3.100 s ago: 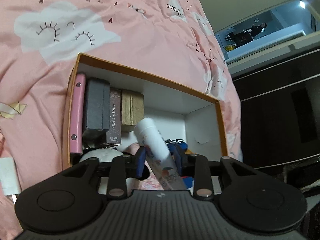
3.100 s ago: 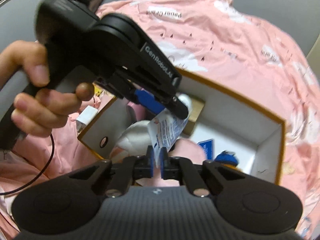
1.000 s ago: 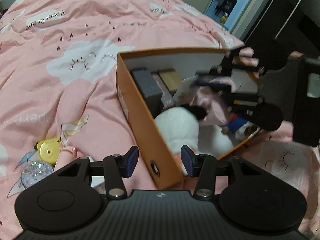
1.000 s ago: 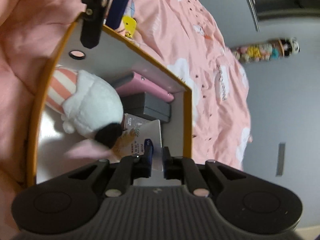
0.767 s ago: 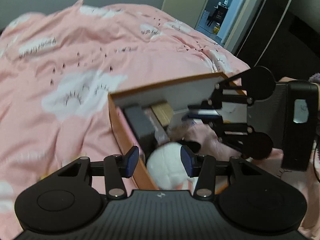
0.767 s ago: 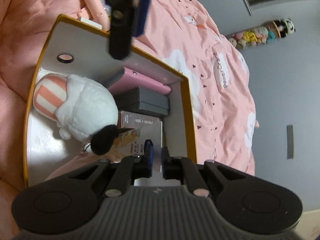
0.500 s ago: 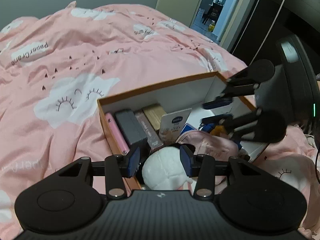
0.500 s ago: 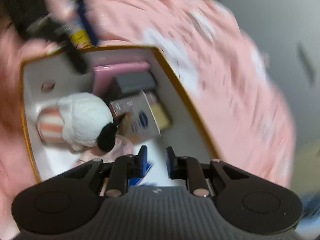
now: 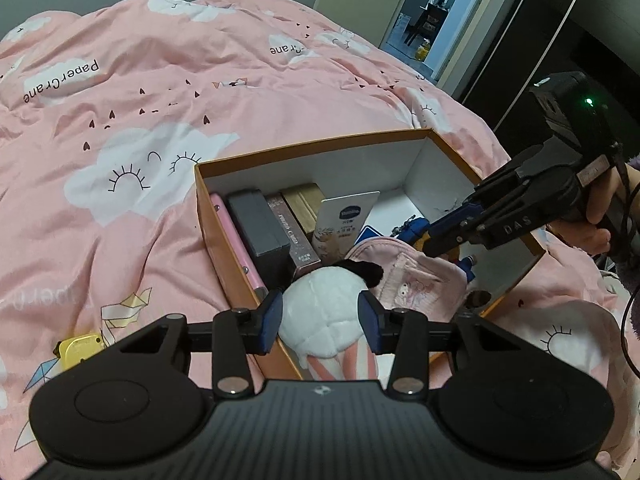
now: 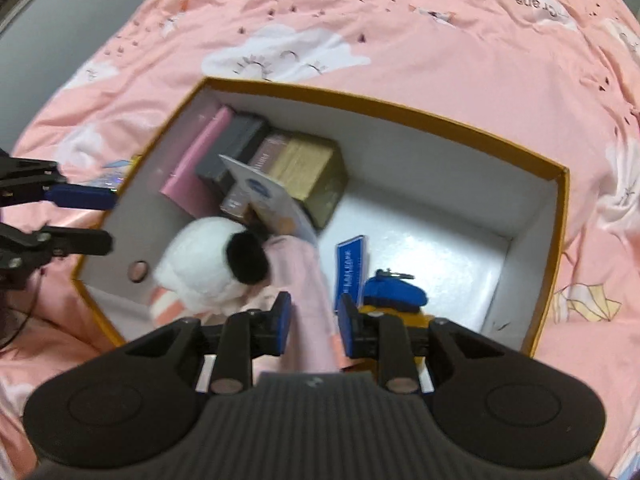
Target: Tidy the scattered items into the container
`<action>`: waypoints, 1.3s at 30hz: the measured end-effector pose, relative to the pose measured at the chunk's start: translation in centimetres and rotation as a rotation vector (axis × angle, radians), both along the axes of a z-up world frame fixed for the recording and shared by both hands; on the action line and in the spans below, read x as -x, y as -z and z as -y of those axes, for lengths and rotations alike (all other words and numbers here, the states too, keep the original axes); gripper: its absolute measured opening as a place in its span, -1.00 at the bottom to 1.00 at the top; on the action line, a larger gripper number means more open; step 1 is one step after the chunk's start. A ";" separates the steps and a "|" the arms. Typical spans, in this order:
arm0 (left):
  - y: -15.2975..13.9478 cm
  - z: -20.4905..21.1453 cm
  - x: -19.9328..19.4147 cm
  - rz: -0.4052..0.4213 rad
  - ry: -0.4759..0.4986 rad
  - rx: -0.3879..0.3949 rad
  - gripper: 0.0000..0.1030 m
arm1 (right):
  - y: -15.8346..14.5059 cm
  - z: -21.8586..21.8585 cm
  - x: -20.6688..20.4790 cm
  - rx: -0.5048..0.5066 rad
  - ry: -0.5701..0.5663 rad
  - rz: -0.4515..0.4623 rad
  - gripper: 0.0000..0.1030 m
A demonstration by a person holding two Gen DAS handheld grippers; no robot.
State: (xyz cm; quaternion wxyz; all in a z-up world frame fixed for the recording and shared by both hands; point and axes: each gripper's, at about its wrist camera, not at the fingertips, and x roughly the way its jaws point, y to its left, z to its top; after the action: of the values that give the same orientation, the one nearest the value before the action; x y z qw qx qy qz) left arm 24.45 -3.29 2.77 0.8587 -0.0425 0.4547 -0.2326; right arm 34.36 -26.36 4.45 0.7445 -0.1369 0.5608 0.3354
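Pink bedding (image 9: 168,92) carries an orange box (image 9: 224,248) holding books, a white tube (image 9: 344,222) and a plush toy (image 9: 324,312). Above the box, the left gripper (image 9: 320,320) is closing and the right gripper (image 10: 314,322) opening, both spread, pinching nothing.

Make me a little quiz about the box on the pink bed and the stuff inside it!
1. True or false: the white plush toy lies inside the orange box.
2. The white tube in the box: A. lies flat on the bottom, B. leans on the upright cases, C. rests on the blanket outside.
3. Fill in: the yellow item outside the box lies on the ____ blanket.

Key: 1 true; 2 B; 3 pink.
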 end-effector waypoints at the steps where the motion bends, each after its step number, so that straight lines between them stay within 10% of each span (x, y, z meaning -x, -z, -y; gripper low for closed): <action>1: 0.0 0.0 0.1 -0.001 0.000 0.002 -0.05 | 0.3 -0.3 0.4 0.029 -0.026 0.002 -0.24; 6: 0.0 0.1 0.4 -0.003 0.003 0.002 -0.05 | 1.9 -1.2 1.5 0.052 -0.069 -0.016 -0.41; 12: -0.4 -0.1 0.8 0.002 -0.007 -0.007 -0.05 | 1.9 -1.1 0.4 -0.155 0.065 -0.242 -0.63; 21: -0.4 -0.4 1.0 -0.007 -0.021 0.009 -0.05 | 2.4 -3.3 2.3 -0.233 0.197 -0.262 -0.64; 24: -0.4 -0.5 1.0 -0.004 -0.020 0.014 -0.05 | 2.6 -4.2 2.4 -0.281 0.209 -0.256 -1.00; 28: -0.6 -0.6 1.2 0.001 -0.022 0.013 -0.05 | 3.6 -4.7 2.3 -0.255 0.220 -0.257 -1.00; 34: -0.5 -0.9 1.3 -0.001 -0.029 0.020 -0.05 | 1.0 -4.0 2.9 -0.236 0.162 -0.164 -0.80; 39: -0.5 -0.9 1.2 -0.003 -0.024 0.024 -0.05 | -2.0 -2.5 3.0 -0.113 0.135 0.037 -0.21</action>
State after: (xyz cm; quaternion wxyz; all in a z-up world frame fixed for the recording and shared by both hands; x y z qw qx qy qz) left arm 23.23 -2.39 3.26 0.8602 -0.0586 0.4525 -0.2279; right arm 31.40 -23.90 6.48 0.7822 -0.0628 0.5350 0.3130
